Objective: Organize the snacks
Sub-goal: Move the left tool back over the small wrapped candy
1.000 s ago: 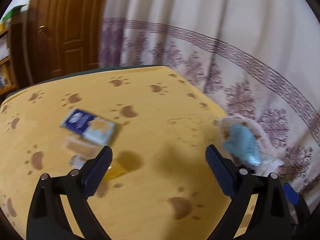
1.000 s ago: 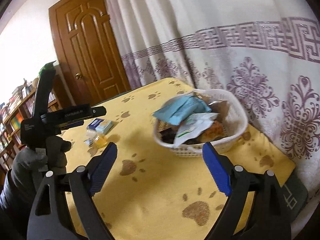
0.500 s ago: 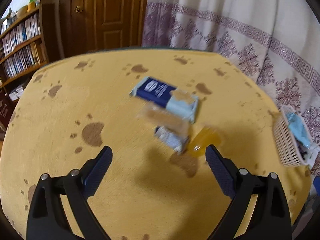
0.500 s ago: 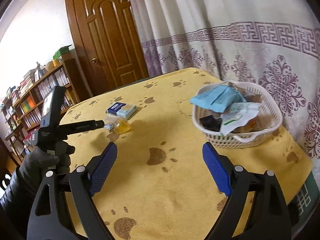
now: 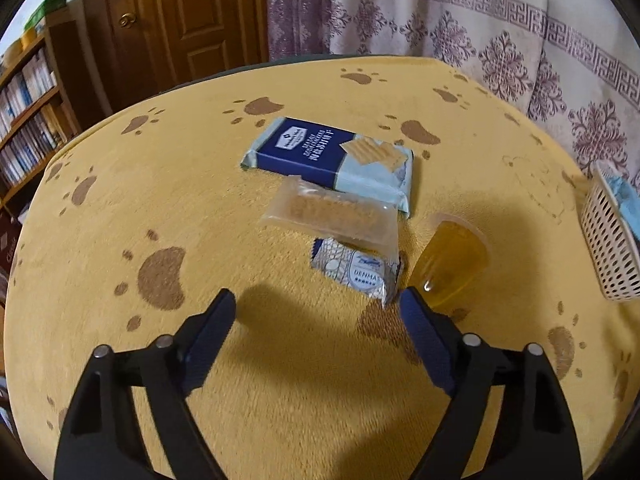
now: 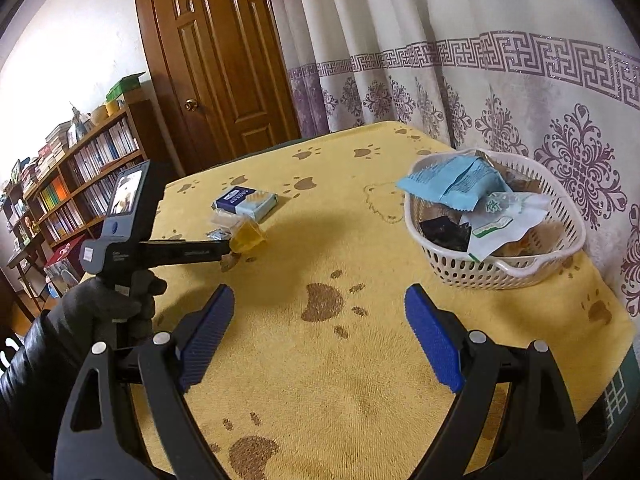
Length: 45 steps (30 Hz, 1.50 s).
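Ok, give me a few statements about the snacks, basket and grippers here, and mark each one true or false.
1. Both the left gripper and the right gripper are open. True.
2. The jelly cup sits in the basket. False: it lies on the table, beside the small silver packet.
3. The clear bar overlaps the blue cracker pack. True.
4. The basket is empty. False: it holds several packets, a light blue bag on top.

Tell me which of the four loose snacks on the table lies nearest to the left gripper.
The small silver-blue packet, just ahead of the left gripper. The yellow jelly cup sits beside it; the clear bar and blue box lie farther away.
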Available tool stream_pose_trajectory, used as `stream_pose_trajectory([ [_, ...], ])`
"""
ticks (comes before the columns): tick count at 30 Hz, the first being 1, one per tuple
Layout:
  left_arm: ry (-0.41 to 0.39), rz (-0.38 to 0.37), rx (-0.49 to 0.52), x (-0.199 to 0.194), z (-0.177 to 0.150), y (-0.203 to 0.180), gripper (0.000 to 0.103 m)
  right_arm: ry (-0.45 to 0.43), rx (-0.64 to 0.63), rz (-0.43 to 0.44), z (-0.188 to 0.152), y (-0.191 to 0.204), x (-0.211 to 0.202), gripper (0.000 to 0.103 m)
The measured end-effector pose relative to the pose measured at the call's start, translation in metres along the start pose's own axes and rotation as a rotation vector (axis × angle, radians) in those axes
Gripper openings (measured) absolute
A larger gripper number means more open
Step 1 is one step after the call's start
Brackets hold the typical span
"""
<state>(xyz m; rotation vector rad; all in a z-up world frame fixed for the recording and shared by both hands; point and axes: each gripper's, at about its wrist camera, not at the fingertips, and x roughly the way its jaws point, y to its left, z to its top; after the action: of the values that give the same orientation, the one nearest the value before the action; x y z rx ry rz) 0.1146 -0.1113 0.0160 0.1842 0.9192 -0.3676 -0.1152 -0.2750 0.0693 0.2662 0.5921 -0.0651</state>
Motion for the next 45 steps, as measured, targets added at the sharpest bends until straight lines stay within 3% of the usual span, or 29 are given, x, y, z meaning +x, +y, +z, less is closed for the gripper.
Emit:
stream_pose_trajectory([
  [6,-0.014,-0.003,0.063,0.007,0.007,-0.008,0.07,0.02,0.003,0.002,-0.002,-0.001,0.01,0.088],
  [14,-0.06,-0.077,0.108,0.004,0.005,-0.013,0.032,0.044,-0.002,0.0,-0.003,0.002,0.021,0.088],
  [20,-0.076,-0.139,0.058,-0.008,-0.003,-0.003,0.021,0.058,-0.005,0.018,0.001,0.007,0.029,0.088],
  [31,-0.07,-0.166,-0.078,-0.028,-0.023,0.028,0.022,0.087,-0.017,0.061,0.002,0.025,0.044,0.088],
  [33,-0.063,-0.177,-0.124,-0.026,-0.02,0.033,0.029,0.087,-0.019,0.063,0.001,0.026,0.044,0.088],
  [35,-0.059,-0.181,-0.161,-0.024,-0.017,0.036,0.063,0.088,-0.016,0.062,0.002,0.026,0.045,0.088],
  [36,-0.067,-0.176,-0.19,-0.023,-0.015,0.038,0.067,0.087,-0.013,0.061,0.001,0.026,0.045,0.088],
  [41,-0.068,-0.165,-0.251,-0.017,0.001,0.037,0.067,0.094,0.007,0.059,0.0,0.022,0.046,0.088],
  [45,-0.053,-0.084,-0.236,-0.001,0.009,0.03,0.067,0.092,0.009,0.058,-0.001,0.02,0.045,0.088],
])
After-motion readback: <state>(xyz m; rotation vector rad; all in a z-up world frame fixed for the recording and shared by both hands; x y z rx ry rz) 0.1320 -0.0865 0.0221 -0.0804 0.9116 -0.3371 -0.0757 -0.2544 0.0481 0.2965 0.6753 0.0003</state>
